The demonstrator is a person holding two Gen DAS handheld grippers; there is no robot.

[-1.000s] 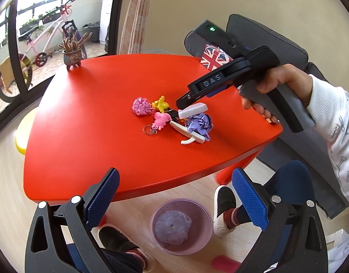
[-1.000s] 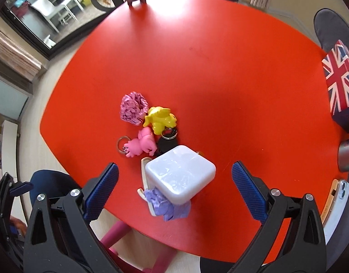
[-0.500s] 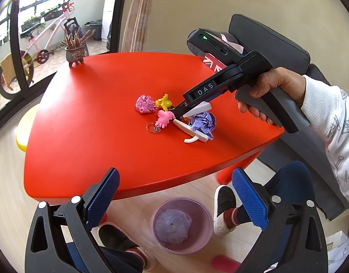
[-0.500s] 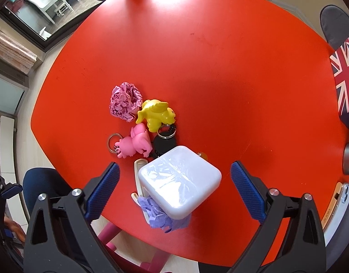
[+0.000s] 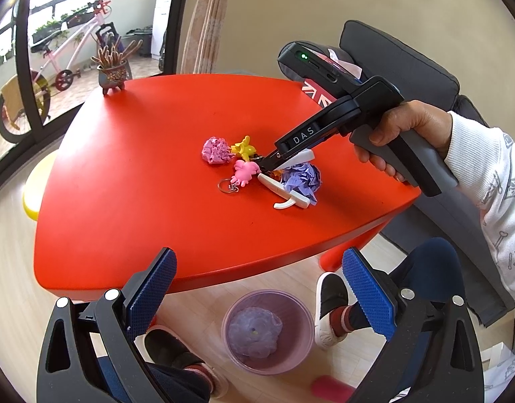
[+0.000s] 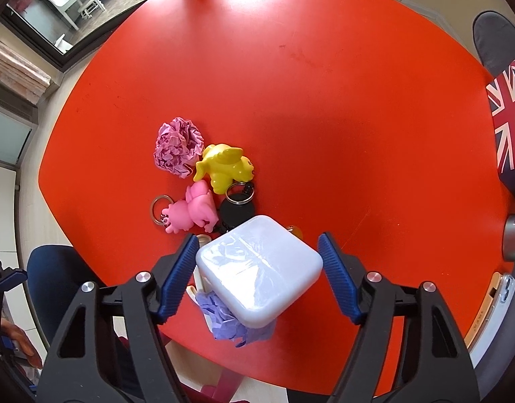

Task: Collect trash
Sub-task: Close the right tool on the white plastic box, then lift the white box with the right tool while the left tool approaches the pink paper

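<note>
On the red table [image 5: 129,168] lie a crumpled pink paper ball [image 5: 215,150] [image 6: 176,147] and a crumpled purple paper ball [image 5: 302,178] [image 6: 235,320]. A white square case [image 6: 259,274] rests on top of the purple ball. My right gripper [image 6: 257,273] stands around the white case, its jaws narrowed and close to the case's sides, with a small gap on the right. My left gripper [image 5: 257,288] is open and empty, off the table's near edge, above a pink trash bin [image 5: 267,330] holding a purple wad.
Yellow [image 6: 225,167] and pink [image 6: 191,213] toy keychains, a black disc [image 6: 238,211] and a white open case lid [image 5: 284,194] lie by the paper balls. A Union Jack box [image 6: 507,124] and a small plant pot [image 5: 112,69] stand at the table's edges. A phone [image 6: 489,305] lies right.
My right gripper has dropped to the white case and its jaws have narrowed around it. My left gripper has stayed open in place.
</note>
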